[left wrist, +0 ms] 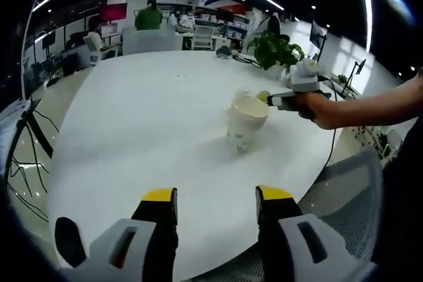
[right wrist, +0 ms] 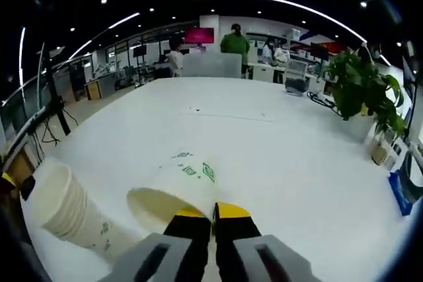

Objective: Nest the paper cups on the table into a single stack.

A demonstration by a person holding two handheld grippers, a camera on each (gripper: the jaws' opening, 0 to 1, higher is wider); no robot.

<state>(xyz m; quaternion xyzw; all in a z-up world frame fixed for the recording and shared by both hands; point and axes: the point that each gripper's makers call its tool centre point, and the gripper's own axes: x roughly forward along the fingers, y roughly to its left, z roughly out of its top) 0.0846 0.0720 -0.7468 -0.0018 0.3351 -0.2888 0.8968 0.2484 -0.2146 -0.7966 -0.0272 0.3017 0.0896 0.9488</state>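
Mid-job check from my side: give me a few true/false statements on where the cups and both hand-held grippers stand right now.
1. The right hand-held gripper is shut on the rim of a paper cup. True.
2. The cup stack stands upright on the white table. True.
3. The left hand-held gripper is holding a cup. False: its jaws stand open with nothing between them.
4. The held cup is already nested in the stack. False: in the right gripper view it sits beside the stack, apart.
5. A potted plant stands on the table. True.
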